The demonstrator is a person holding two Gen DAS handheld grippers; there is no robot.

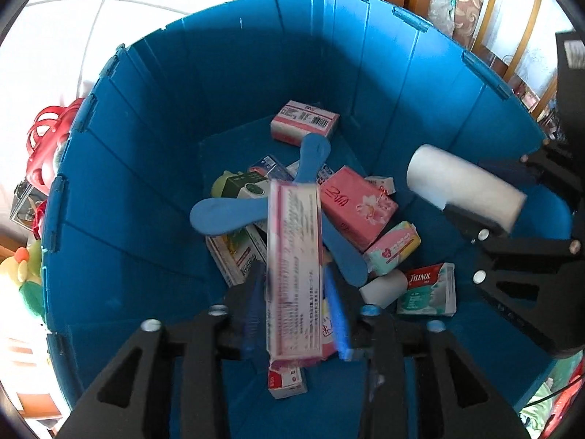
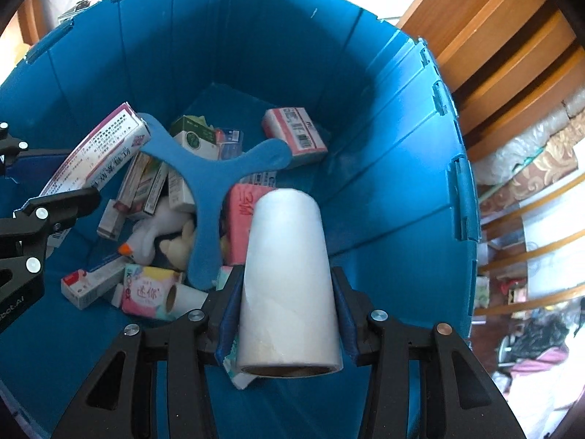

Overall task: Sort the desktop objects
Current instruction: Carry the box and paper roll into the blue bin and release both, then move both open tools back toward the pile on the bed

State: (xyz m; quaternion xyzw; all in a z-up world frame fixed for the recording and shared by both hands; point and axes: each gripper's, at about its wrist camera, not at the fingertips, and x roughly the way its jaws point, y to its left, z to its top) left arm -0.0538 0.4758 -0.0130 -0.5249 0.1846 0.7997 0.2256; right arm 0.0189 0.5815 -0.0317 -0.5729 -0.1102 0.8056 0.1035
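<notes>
- Nearest the left wrist camera, the left gripper (image 1: 294, 314) is pointing steeply down into a blue bin (image 1: 153, 117), with a long pink-and-white box (image 1: 294, 267) lying between its blue fingers (image 1: 338, 314).
- The long box is blurring in this view; its long axis is running away from the camera, along the fingers, toward the bin floor.
- The fingers are flanking the long box with a little room showing, so the grip is looking slack; whether the pads are pressing cannot be told.
- Nearest the right wrist camera, the right gripper (image 2: 289, 307) is clamping a white roll (image 2: 289, 274) by its sides.
- The white roll is sitting lengthwise between the fingers, its long axis pointing forward and down into the bin, its open cardboard core facing the camera.
- In the left view the right gripper (image 1: 479, 197) is showing at the right edge, holding the white roll (image 1: 464, 186) slantwise above the bin's contents.
- On the bin floor a blue three-armed foam piece (image 2: 215, 179) is lying across a heap of small cartons.
- A pink tissue packet (image 1: 356, 206) is resting just right of the foam piece, and a Tylenol box (image 1: 427, 289) is lying near the right wall.
- A pink-striped carton (image 1: 305, 122) is sitting at the far end of the floor.
- Wooden shelving (image 2: 504, 51) is standing beyond the bin's right rim.
</notes>
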